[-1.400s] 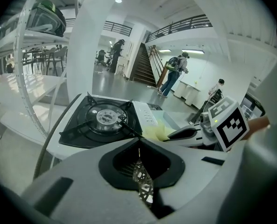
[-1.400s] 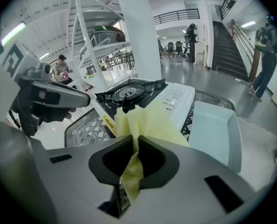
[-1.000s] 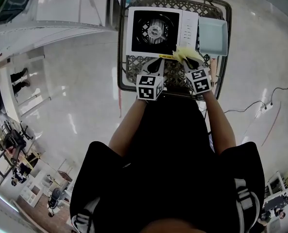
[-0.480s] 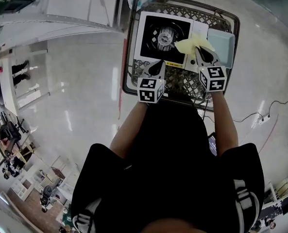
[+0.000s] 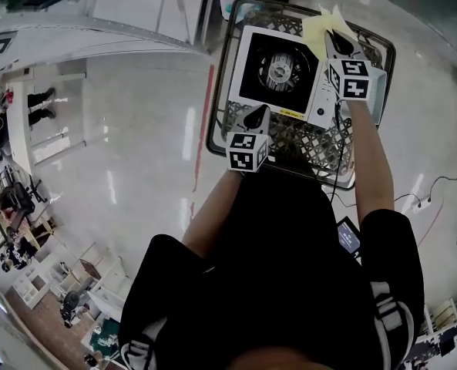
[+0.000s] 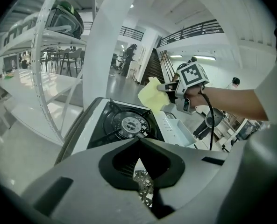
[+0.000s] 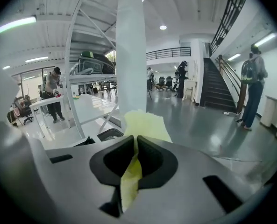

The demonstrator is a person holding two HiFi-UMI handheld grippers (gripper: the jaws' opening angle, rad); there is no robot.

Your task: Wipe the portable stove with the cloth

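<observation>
Head view gives you one lattice-topped bench [image 5: 290, 141], one portable stove [image 5: 278, 68] standing on it, two tools and one yellow cloth [image 5: 319, 28]. Your left tool [image 5: 257, 116] sits at the stove's near edge, over the lattice, with its jaws closed together and nothing between them. Your right tool [image 5: 337, 43] is at the stove's far right corner, its jaws clamped on the cloth. Left gripper view adds a side look the head view lacks: the cloth hangs in the air above the stove's right-hand control strip, apparently clear of it. Right gripper view shows barely any stove, only the cloth pinched between the jaws, fanning out beyond them and trailing below.
</observation>
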